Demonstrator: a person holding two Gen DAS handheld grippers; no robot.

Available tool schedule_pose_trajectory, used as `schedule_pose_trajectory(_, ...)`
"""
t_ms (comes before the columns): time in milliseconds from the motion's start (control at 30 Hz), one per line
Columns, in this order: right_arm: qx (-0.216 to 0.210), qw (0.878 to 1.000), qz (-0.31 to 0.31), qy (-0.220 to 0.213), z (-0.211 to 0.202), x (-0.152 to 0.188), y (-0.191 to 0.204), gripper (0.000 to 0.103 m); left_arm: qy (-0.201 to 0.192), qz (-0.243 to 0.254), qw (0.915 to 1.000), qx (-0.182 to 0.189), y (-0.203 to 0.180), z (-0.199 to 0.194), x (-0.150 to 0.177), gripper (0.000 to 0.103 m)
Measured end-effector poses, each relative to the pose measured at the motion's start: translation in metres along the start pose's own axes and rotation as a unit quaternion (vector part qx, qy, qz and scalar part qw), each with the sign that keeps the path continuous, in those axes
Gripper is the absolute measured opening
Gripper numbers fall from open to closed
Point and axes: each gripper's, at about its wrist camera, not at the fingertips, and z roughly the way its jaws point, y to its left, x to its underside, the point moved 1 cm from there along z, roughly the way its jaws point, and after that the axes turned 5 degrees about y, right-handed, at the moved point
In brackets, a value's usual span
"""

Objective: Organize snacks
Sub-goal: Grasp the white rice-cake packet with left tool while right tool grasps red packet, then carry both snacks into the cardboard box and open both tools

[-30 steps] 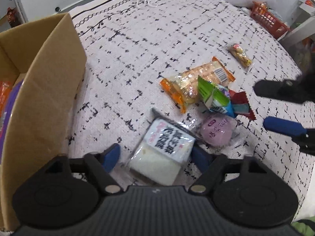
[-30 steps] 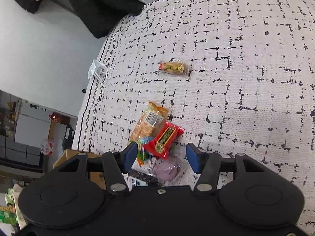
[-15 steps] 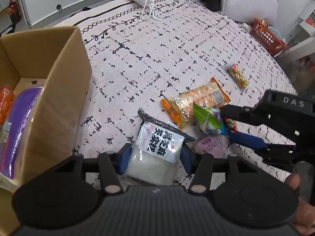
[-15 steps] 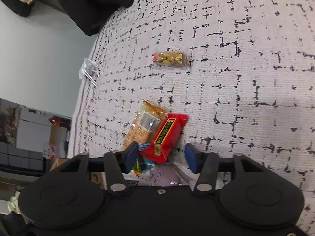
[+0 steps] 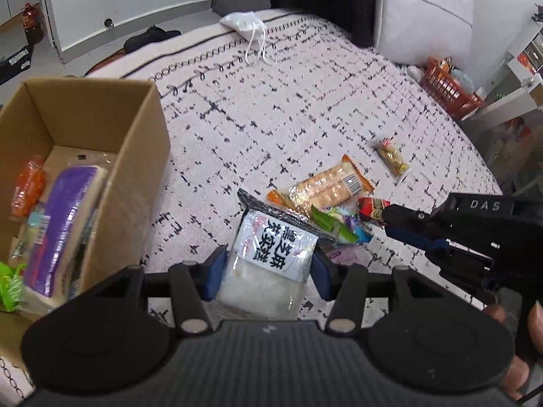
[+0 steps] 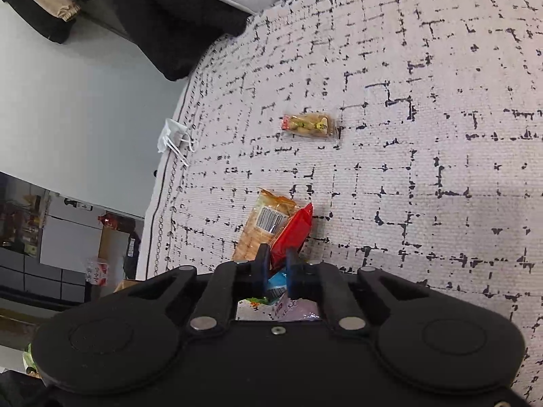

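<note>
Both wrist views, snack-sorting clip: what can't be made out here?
- Cardboard box: contents cut off by the left wrist view's left edge; absent from the right wrist view.
- Pink packet: mostly hidden behind the white packet held in the left gripper.
- Red packet: lower end hidden by the right gripper, jaws closed on it.
- Small yellow packet: print too small.
</note>
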Motion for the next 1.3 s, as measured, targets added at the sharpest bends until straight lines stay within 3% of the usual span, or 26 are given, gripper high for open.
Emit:
schedule_pose_trajectory(100, -0.011, 1.0, -0.006, -0.01, -0.01, 0.001, 0.003, 0.005, -0.012, -0.002, 0.9999, -0.001, 0.001, -0.012, 0.0, 0.052)
schedule_pose_trajectory(633, -0.079, 0.995, -0.064, -0.026, -0.043, 0.021, 0.046, 0.003, -0.069, -0.023, 0.9974, -0.006, 0.016, -0.078, 0.001, 0.052)
schedule_pose_trajectory(1033, -0.104, 0.985, -0.135, -0.034, -0.066, 0.047, 0.093, 0.003, -0.093, -0.052, 0.994, -0.021, 0.056, -0.114, 0.006, 0.052)
schedule_pose_trajectory(1300, -0.104, 0.979, -0.173, -0.025, -0.061, 0.069, 0.119, 0.003, -0.108, -0.076, 0.9908, -0.03, 0.09, -0.136, 0.007, 0.052)
